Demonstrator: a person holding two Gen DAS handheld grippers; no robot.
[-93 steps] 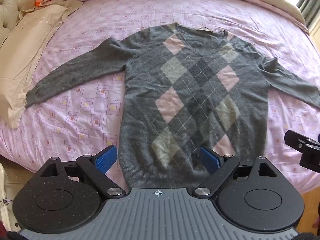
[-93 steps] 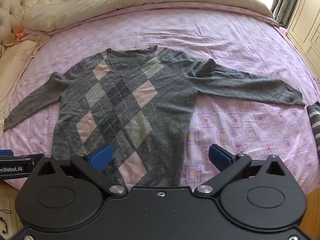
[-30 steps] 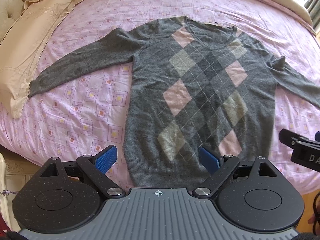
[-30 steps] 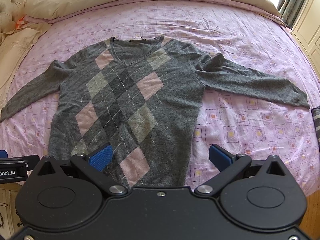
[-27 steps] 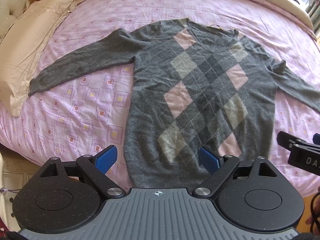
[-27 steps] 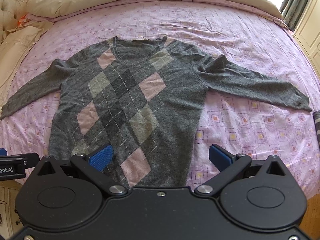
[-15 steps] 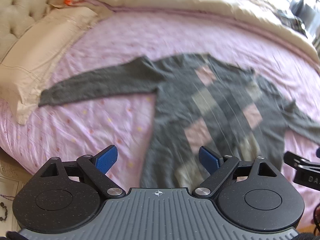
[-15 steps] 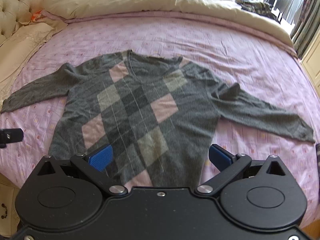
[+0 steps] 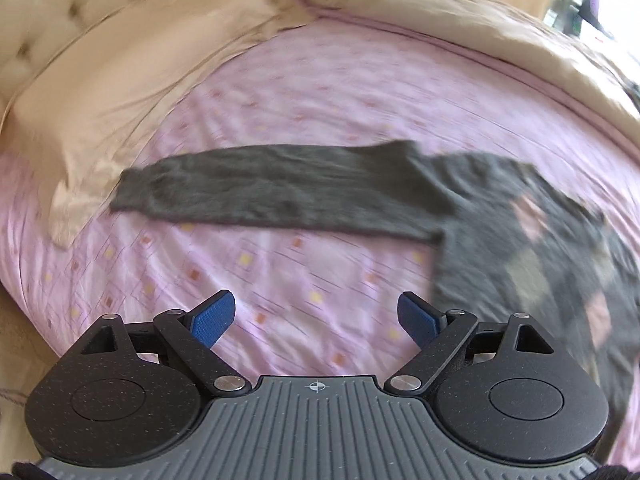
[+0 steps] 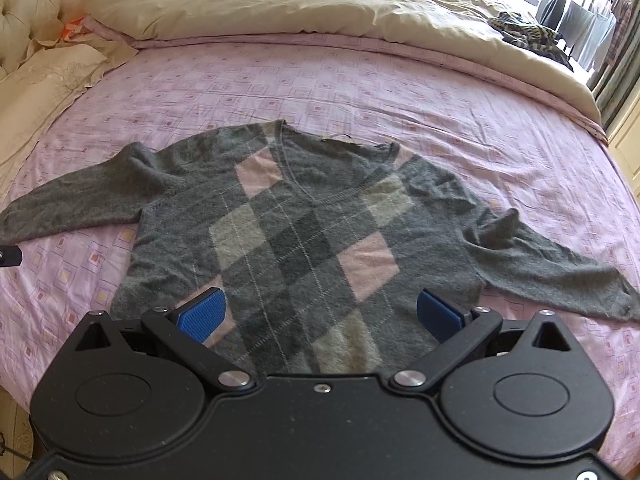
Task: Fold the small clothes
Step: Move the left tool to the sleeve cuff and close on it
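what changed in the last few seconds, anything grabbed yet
Nothing grabbed. The left gripper has swung left, from over the sweater's hem to facing its outstretched sleeve. The right gripper has edged in over the sweater. Both remain open; the sweater lies flat, unfolded.

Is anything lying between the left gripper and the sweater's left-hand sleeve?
Nothing visible. Only bare pink bedsheet lies between the open left gripper and the sleeve; the cream pillow sits off to the side.
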